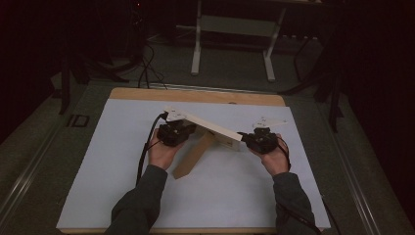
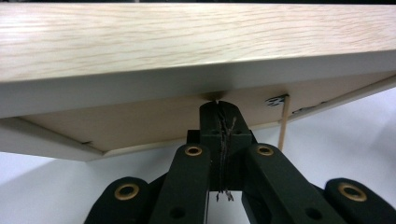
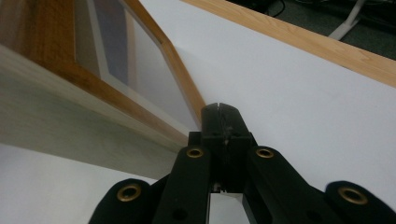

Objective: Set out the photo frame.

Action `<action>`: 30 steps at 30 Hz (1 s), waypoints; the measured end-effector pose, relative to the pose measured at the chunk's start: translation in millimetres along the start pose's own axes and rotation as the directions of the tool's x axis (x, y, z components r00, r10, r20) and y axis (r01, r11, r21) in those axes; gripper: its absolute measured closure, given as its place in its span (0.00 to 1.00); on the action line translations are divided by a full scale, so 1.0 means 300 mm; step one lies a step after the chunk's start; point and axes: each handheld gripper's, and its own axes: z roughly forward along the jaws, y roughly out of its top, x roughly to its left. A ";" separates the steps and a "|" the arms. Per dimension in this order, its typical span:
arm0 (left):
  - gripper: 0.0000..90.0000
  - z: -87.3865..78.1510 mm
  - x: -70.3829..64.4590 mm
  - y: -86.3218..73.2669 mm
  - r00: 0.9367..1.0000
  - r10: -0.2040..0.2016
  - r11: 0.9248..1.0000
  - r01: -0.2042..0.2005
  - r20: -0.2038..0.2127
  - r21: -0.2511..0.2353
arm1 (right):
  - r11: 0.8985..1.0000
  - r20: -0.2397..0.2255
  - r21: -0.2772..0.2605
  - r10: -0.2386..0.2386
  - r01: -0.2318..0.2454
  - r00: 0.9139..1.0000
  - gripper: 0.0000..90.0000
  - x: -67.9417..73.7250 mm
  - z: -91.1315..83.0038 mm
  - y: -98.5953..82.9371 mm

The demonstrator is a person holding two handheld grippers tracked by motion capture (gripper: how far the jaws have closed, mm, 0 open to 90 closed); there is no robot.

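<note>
Left tool (image 1: 177, 131): in the left gripper view its jaws are pressed together, tips touching the underside of the frame (image 1: 210, 128), nothing visibly pinched between them. Right tool (image 1: 259, 139): in the right gripper view the jaws are likewise together, tips at the frame's corner, beside it rather than around it.

The frame is a light wooden picture frame, held tilted above the white table (image 1: 117, 166), one end at each tool, with its glass face toward the right tool. From its back a wooden stand leg (image 1: 193, 156) slopes down to the table near the left hand (image 1: 161, 154).

By my reading, the step in hand is setting the frame up on its leg. The next move calls for both tools to steady the frame by pushing, since neither grips it, and to lower its bottom edge to the table evenly so it does not slide off the closed tips.
</note>
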 end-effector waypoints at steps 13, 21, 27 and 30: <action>1.00 0.009 -0.046 0.011 0.999 0.030 1.000 -0.031 0.026 0.005 | 1.000 -0.004 0.003 -0.018 0.018 1.000 1.00 0.019 -0.007 -0.007; 1.00 0.016 -0.065 0.016 0.998 0.048 0.999 -0.048 0.033 0.011 | 0.999 -0.007 0.011 -0.032 0.032 0.999 1.00 0.029 -0.010 -0.007; 1.00 0.013 -0.080 0.021 0.997 0.059 0.998 -0.060 0.047 0.007 | 0.999 -0.004 0.015 -0.046 0.046 0.999 1.00 0.037 -0.012 -0.007; 1.00 0.010 -0.087 0.023 0.997 0.064 0.998 -0.064 0.050 0.007 | 0.999 -0.005 0.014 -0.047 0.047 0.999 1.00 0.039 -0.013 -0.008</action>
